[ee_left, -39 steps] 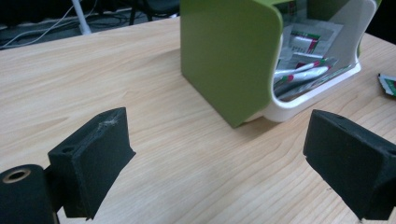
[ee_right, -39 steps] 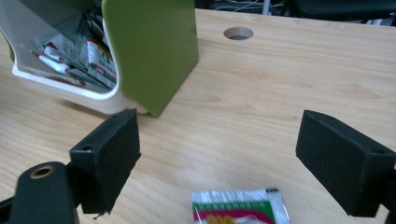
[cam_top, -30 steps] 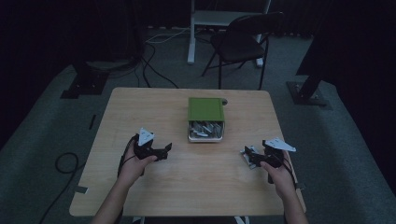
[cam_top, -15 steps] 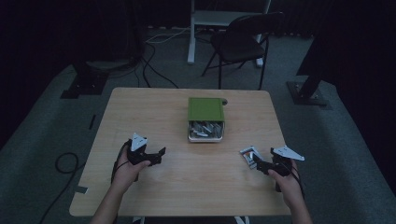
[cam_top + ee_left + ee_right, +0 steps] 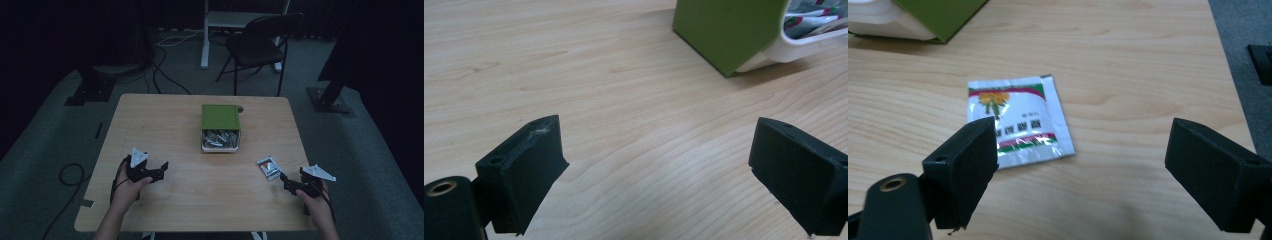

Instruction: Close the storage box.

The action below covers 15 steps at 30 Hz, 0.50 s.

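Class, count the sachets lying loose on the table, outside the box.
1: the sachet lies flat before the right hand-held gripper. More sit inside the green box, partly hidden.

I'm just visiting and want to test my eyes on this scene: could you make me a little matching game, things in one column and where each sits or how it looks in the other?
Things:
1. green box
2. loose packet
3. left tongs
4. chair

Descriptions:
A. on the floor beyond the table
B. lying flat on the wood, just ahead of the right tongs
C. open, over bare table
D. near the table's middle, white drawer of packets pulled out

Pairs: 1-D, 2-B, 3-C, 4-A
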Each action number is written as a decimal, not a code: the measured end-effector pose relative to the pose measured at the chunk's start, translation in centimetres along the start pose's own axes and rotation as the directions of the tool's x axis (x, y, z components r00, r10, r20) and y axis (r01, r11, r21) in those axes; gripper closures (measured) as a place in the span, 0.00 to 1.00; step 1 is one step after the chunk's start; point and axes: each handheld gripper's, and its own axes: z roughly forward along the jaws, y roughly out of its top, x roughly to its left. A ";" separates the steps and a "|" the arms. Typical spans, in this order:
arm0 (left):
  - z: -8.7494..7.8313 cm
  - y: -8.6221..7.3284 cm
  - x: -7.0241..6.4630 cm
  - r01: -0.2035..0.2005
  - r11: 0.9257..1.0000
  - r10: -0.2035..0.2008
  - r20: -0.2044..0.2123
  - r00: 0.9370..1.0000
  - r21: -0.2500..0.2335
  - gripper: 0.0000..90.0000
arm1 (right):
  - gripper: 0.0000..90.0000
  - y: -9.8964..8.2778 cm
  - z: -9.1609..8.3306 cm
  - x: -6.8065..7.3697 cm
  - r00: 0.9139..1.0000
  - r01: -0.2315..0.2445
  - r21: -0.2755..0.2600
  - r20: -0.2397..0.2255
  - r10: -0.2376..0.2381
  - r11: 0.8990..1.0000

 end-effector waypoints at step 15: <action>-1.4 -1.6 1.6 0.061 0.998 -0.058 -0.084 0.995 0.030 0.09 | 0.15 -1.4 0.0 -0.7 0.997 -0.017 0.073 0.077 0.011 0.997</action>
